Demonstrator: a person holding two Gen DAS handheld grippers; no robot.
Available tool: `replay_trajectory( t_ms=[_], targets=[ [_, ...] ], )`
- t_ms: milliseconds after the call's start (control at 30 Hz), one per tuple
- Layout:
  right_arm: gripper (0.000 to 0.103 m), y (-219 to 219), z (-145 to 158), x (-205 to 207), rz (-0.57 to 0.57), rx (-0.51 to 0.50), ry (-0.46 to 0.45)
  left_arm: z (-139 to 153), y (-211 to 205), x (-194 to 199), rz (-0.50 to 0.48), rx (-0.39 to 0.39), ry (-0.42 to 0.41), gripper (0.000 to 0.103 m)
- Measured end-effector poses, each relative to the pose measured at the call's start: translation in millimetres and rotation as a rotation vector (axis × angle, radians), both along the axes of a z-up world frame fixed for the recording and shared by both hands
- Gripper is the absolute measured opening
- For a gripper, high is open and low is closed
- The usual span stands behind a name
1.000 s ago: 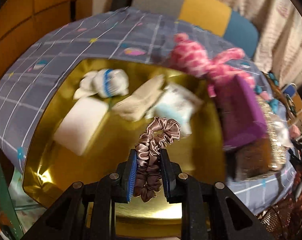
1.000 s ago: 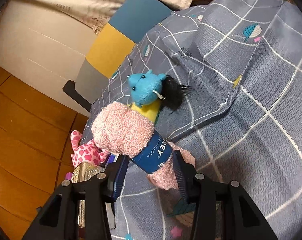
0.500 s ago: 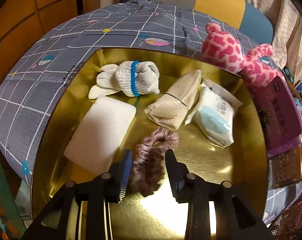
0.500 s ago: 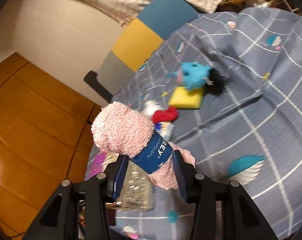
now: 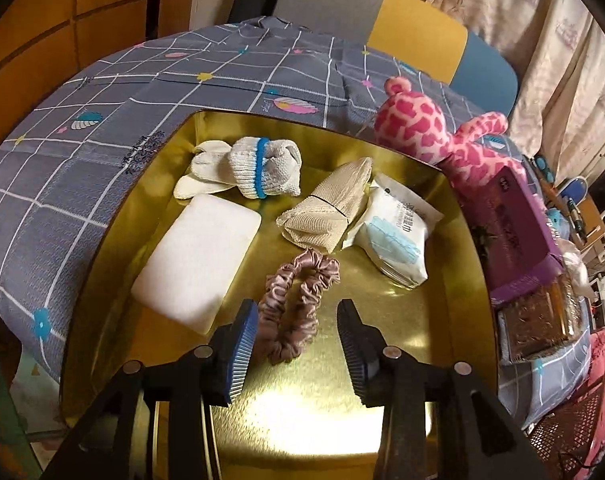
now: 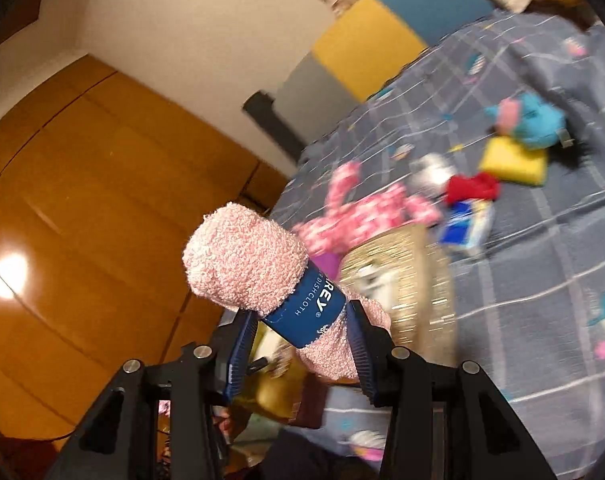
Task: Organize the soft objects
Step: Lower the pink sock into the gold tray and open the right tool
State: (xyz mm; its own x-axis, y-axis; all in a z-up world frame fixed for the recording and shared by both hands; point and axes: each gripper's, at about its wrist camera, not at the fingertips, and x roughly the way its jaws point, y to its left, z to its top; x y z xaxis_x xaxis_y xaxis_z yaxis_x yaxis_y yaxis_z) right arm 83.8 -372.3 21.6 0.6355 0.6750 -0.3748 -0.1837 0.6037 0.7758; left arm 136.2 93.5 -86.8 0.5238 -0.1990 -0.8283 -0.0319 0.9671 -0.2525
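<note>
Gold tin tray (image 5: 114,240) on the checked bedspread (image 5: 62,168), already holding a foam block (image 5: 198,264), rolled socks (image 5: 262,168), a scrunchie (image 5: 298,300). Scrunchie lying near the tray's front edge between the left gripper (image 5: 298,344), jaws opening, pads clear of it. Satin, light, slippery; best pinched across one side of the loop. Right gripper (image 6: 302,344) clamped on a pink dishcloth (image 6: 246,260), soft, squashy, taken at the paper band. Dishcloth only in the right view; tray's contents only in the left.

Gold tray (image 5: 454,280) looks like glossy metal, scrunchie (image 5: 298,300) is shiny satin, rolled pink dishcloth (image 6: 246,264) is fuzzy terry with a smooth paper band.
</note>
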Motion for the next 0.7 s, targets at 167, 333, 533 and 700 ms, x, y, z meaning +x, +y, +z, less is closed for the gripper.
replay_trajectory(
  t_ms=[167,333,533,700],
  targets=[
    [0.046,65.0,1.8,10.8,0.13,0.026,0.016,6.1,7.7,-12.7,0.009,-0.006,-0.031,0.041],
    [0.046,141.2,-4.6,21.6,0.269,0.026,0.038,9.8,15.4,-22.7,0.004,0.011,-0.061,0.041],
    [0.046,221.1,-37.9,34.5,0.339,-0.108,0.155,11.5,35.7,-31.1,0.045,-0.022,-0.077,0.041],
    [0.046,258.6,-62.1,45.8,0.326,-0.246,0.196,14.4,48.6,-38.7,0.071,-0.034,-0.095,0.041]
  ],
)
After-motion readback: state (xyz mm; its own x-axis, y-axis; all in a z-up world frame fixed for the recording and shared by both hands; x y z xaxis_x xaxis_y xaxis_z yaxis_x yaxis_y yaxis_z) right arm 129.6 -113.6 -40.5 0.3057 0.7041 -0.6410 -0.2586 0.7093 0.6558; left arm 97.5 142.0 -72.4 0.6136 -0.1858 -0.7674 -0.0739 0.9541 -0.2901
